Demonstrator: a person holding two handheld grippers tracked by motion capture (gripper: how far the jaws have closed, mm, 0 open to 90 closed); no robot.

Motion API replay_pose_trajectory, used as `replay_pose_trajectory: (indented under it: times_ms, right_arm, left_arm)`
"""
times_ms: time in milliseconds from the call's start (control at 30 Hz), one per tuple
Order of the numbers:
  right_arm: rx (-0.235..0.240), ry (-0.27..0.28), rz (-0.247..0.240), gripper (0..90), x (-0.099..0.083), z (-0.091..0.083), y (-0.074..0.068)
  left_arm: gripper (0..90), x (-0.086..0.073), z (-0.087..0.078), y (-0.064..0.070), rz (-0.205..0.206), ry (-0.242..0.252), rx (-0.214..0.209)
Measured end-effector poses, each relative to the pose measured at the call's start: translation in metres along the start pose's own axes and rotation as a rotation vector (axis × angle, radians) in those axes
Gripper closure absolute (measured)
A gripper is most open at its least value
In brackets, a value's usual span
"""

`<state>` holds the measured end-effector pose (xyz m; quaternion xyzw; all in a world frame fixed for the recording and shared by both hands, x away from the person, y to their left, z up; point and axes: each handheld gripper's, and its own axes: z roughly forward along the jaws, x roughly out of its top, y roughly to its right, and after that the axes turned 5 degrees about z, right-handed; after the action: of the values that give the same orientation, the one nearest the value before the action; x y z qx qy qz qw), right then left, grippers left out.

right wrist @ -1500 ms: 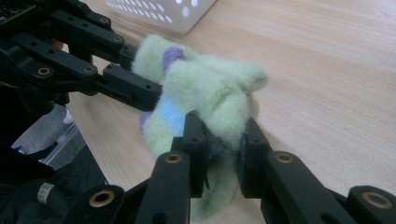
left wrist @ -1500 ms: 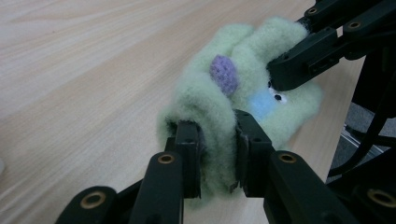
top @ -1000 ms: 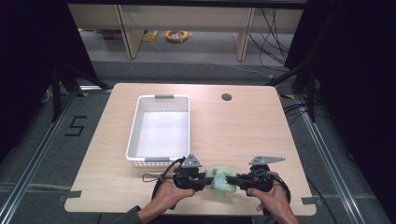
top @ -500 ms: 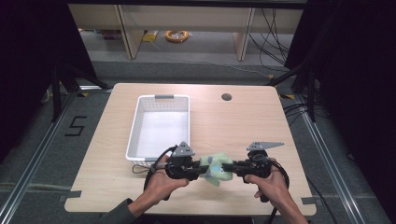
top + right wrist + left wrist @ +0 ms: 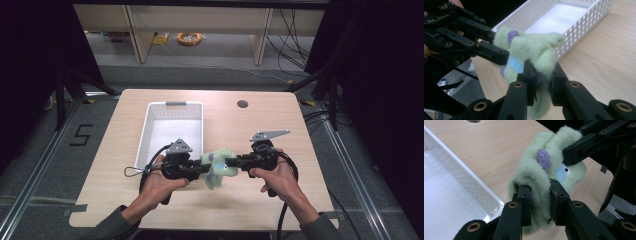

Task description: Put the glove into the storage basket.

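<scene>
A pale green plush toy (image 5: 218,166) with purple and blue patches hangs above the table's front middle, held from both sides. My left gripper (image 5: 203,167) is shut on its left part; in the left gripper view the jaws pinch the fuzzy plush toy (image 5: 541,177). My right gripper (image 5: 229,162) is shut on the other side, its jaws squeezing a fold of the plush toy (image 5: 534,51) in the right gripper view. The white perforated basket (image 5: 148,131) sits just behind and left of the toy, with nothing in it.
The basket (image 5: 471,187) rim lies close beside my left gripper. A round hole (image 5: 242,104) is in the tabletop at the back right. Bare wood stretches right of the basket. Cables trail from both grippers toward the table's front edge.
Both grippers have carried the toy away from the front edge, toward the basket's near right corner. Each stays shut on the toy.
</scene>
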<state>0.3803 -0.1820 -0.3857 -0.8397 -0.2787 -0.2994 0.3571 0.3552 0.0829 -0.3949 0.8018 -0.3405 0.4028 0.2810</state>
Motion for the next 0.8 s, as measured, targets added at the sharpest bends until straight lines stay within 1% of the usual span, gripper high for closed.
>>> replay_pose_trajectory:
  times_ms: [33,67,100,133,200,233,267,300,333,367,400,433,467,500,533,567,600,633,667,700,733,767,800]
  right_arm:
    - [0.014,0.009,-0.007,78.9,0.003,0.000,-0.001]
    - [0.002,0.015,-0.020,78.9,0.006,-0.001,-0.002]
    - [0.006,0.014,-0.007,78.9,0.009,-0.001,-0.004]
    - [0.025,0.023,-0.011,78.9,0.011,-0.001,-0.005]
    - [0.016,0.021,-0.017,78.9,0.015,-0.003,-0.007]
    - [0.020,0.021,-0.008,78.9,0.016,-0.004,-0.008]
    - [0.025,0.036,-0.030,78.9,0.016,-0.004,-0.007]
    - [0.018,0.037,-0.047,78.9,0.017,-0.005,-0.006]
    - [0.017,0.031,-0.012,78.9,0.017,-0.008,-0.007]
    - [0.021,0.035,-0.013,78.9,0.017,-0.009,-0.007]
    - [0.017,0.044,-0.031,78.9,0.017,-0.011,-0.004]
    - [0.017,0.044,-0.031,78.9,0.017,-0.011,-0.004]
    - [0.012,0.046,-0.018,78.9,0.016,-0.012,-0.004]
    - [0.019,0.049,-0.019,78.9,0.016,-0.013,-0.002]
    - [0.013,0.039,0.015,78.8,0.016,-0.015,-0.004]
    - [0.029,0.057,0.000,78.8,0.017,-0.014,-0.001]
    - [0.026,0.057,-0.006,78.8,0.018,-0.015,0.000]
    - [0.033,0.059,0.004,78.8,0.019,-0.015,0.001]
    - [0.019,0.057,0.009,78.8,0.021,-0.015,0.001]
    - [0.018,0.056,0.008,78.8,0.024,-0.015,0.001]
    - [0.034,0.059,0.016,78.8,0.027,-0.014,0.001]
    - [0.028,0.063,0.004,78.8,0.029,-0.012,0.002]
    - [0.032,0.062,0.016,78.8,0.032,-0.010,0.001]
  left_arm:
    - [73.3,0.003,-0.002,-0.001,0.004,0.002,0.000]
    - [73.3,0.005,-0.004,-0.001,0.007,0.003,0.005]
    - [73.3,0.007,-0.006,-0.002,0.012,0.000,0.010]
    - [73.3,0.009,-0.007,-0.002,0.013,0.003,0.018]
    - [73.4,0.012,-0.009,-0.002,0.013,0.004,0.017]
    - [73.3,0.013,-0.009,-0.001,0.016,0.006,0.018]
    - [73.3,0.015,-0.009,-0.001,0.023,0.009,0.018]
    - [73.3,0.016,-0.008,0.000,0.015,0.011,0.012]
    - [73.3,0.017,-0.008,0.001,0.023,0.011,0.010]
    - [73.3,0.019,-0.008,0.002,0.031,0.008,0.019]
    - [73.3,0.020,-0.007,0.003,0.024,0.010,0.014]
    - [73.3,0.021,-0.006,0.003,0.031,0.014,0.009]
    - [73.3,0.022,-0.006,0.004,0.035,0.007,0.020]
    - [73.3,0.024,-0.005,0.004,0.040,0.005,0.012]
    - [73.4,0.026,-0.005,0.004,0.037,0.005,0.013]
    - [73.3,0.027,-0.004,0.004,0.043,0.014,0.016]
    - [73.3,0.029,-0.005,0.003,0.044,0.010,0.018]
    - [73.3,0.031,-0.005,0.002,0.045,0.012,0.012]
    - [73.3,0.032,-0.006,0.001,0.047,0.009,0.025]
    - [73.3,0.034,-0.006,0.000,0.043,0.018,0.035]
    - [73.3,0.035,-0.007,-0.003,0.045,0.017,0.034]
    - [73.3,0.036,-0.008,-0.004,0.039,0.022,0.045]
    - [73.3,0.036,-0.009,-0.006,0.039,0.028,0.056]
